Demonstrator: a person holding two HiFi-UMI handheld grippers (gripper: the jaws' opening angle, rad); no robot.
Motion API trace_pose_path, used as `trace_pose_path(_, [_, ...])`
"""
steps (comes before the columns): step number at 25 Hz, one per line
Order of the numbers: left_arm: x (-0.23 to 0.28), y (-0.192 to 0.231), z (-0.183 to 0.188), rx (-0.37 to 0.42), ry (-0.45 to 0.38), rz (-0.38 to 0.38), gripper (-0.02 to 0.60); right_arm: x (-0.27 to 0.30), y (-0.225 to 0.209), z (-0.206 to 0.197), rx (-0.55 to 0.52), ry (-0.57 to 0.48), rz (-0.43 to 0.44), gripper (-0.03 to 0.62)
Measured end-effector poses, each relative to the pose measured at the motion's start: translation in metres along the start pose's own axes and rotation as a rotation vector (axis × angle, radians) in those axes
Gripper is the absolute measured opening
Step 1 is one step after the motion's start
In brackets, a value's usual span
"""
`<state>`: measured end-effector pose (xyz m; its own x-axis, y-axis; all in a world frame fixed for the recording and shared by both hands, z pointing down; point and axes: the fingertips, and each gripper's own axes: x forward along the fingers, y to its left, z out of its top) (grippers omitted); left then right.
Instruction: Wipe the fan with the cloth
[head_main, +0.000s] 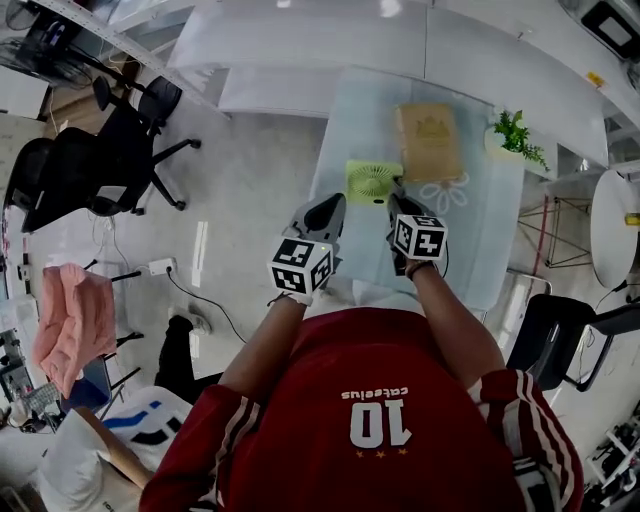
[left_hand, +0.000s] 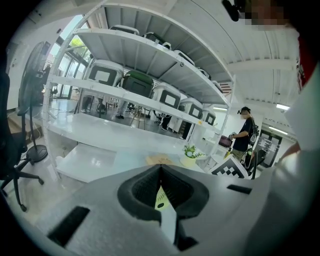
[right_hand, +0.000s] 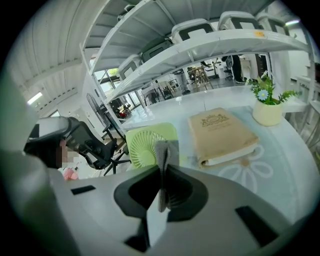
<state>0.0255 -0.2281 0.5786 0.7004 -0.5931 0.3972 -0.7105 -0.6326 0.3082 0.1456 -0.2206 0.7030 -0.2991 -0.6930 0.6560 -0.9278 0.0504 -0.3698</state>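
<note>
A small green fan (head_main: 373, 182) stands near the front edge of the glass table (head_main: 480, 240). In the right gripper view the fan (right_hand: 145, 147) faces me just beyond the jaws. My right gripper (right_hand: 162, 167) is shut on a grey cloth (right_hand: 163, 150), which sticks up in front of the fan's right side. In the head view the right gripper (head_main: 400, 200) hovers close to the fan's right. My left gripper (head_main: 330, 208) is just left of the fan, apart from it. The left gripper (left_hand: 160, 170) has its jaws together; a yellow-green sliver (left_hand: 160, 198) shows below the tips.
A tan book (head_main: 428, 140) and a potted plant (head_main: 515, 135) sit behind the fan. White shelving (left_hand: 130, 95) runs past the table. Black office chairs (head_main: 100, 165) and a pink cloth (head_main: 72, 320) are at the left, with a person (left_hand: 244, 135) standing far off.
</note>
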Motion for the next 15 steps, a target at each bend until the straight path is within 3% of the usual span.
trace_pose_path(15, [-0.041, 0.034, 0.005, -0.021, -0.035, 0.093, 0.002, 0.015, 0.04, 0.0, -0.053, 0.018, 0.051, 0.023])
